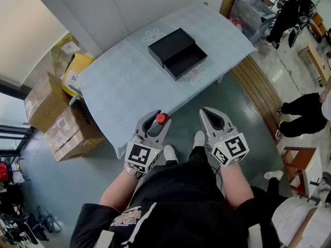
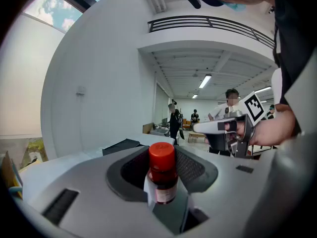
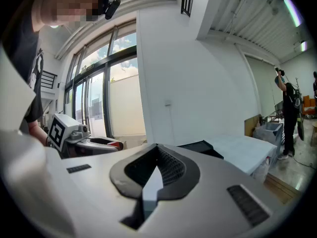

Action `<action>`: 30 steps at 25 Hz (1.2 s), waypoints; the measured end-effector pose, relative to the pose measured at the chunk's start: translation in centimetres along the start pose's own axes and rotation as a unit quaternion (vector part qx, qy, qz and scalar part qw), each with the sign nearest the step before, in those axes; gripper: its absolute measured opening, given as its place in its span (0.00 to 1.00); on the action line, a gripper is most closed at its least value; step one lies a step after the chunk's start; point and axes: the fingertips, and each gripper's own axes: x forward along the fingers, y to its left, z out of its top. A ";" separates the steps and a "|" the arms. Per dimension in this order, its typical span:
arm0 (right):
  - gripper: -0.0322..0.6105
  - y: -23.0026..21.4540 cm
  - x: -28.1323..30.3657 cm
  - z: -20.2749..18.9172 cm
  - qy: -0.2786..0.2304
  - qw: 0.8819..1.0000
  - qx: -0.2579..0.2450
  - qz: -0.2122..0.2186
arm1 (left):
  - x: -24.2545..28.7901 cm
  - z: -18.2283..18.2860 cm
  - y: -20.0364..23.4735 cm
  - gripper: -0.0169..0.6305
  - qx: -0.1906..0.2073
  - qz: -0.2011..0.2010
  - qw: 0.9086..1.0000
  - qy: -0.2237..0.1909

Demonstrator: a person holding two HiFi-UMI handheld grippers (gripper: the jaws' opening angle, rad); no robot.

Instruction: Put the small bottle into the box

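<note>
Left gripper (image 1: pixel 156 122) clamped on small bottle (image 2: pixel 162 175), mid-body below red cap (image 2: pixel 162 155), at 6 o'clock off worktop (image 1: pixel 129 81); box (image 1: pixel 177 53) at 12 o'clock. Right gripper (image 1: pixel 214 117) closed, empty. Seems light, rigid, slick, maybe breakable; keep hold mid-body, upright.

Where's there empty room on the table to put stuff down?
The table is bare over its whole stretch left of the black box, out to the corner by the cardboard boxes. A smaller bare strip lies right of the box, toward the table's far end. Beside the table's left end it is crowded with those cardboard boxes.
</note>
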 end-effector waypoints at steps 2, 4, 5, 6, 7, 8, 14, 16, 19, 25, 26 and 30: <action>0.06 0.0 -0.2 -0.1 0.001 1.000 0.000 0.000 | 0.0 0.0 -0.2 0.27 0.000 0.000 1.000 -0.001; 0.06 -0.1 -0.3 0.0 0.000 1.000 0.000 0.001 | 0.0 0.1 -0.3 0.27 0.000 0.001 1.000 -0.001; 0.06 -0.1 -0.3 0.0 0.000 1.000 0.000 0.001 | 0.0 0.1 -0.3 0.27 0.000 0.001 1.000 0.000; 0.06 -0.1 -0.3 0.0 -0.001 1.000 0.001 0.001 | 0.0 0.1 -0.3 0.27 0.001 0.001 1.000 0.000; 0.06 -0.1 -0.4 0.0 -0.001 1.000 0.001 0.001 | 0.0 0.1 -0.4 0.27 0.002 0.001 1.000 0.000; 0.06 -0.1 -0.5 -0.1 -0.002 1.000 0.001 0.001 | 0.0 0.1 -0.5 0.27 0.002 0.000 1.000 0.000; 0.06 -0.5 -0.8 0.1 -0.010 1.000 0.003 0.000 | 0.3 0.3 -0.8 0.27 0.003 -0.002 1.000 0.001; 0.06 -0.8 -0.7 0.2 -0.011 1.000 0.004 -0.001 | 0.5 0.4 -0.8 0.27 0.001 -0.002 1.000 0.000; 0.06 -1.2 -0.7 0.4 -0.012 1.000 0.006 -0.003 | 0.9 0.6 -0.7 0.27 -0.002 -0.004 1.000 -0.002; 0.06 -1.9 -0.2 0.9 -0.009 1.000 0.005 -0.003 | 1.7 0.9 -0.2 0.27 -0.006 -0.004 1.000 -0.003; 0.06 -2.0 -0.2 0.9 -0.009 1.000 0.005 -0.002 | 1.7 1.0 -0.2 0.27 -0.006 -0.003 1.000 -0.004; 0.06 -2.7 0.1 1.1 -0.012 1.000 0.003 0.000 | 2.3 1.0 -0.1 0.27 -0.002 0.000 1.000 -0.006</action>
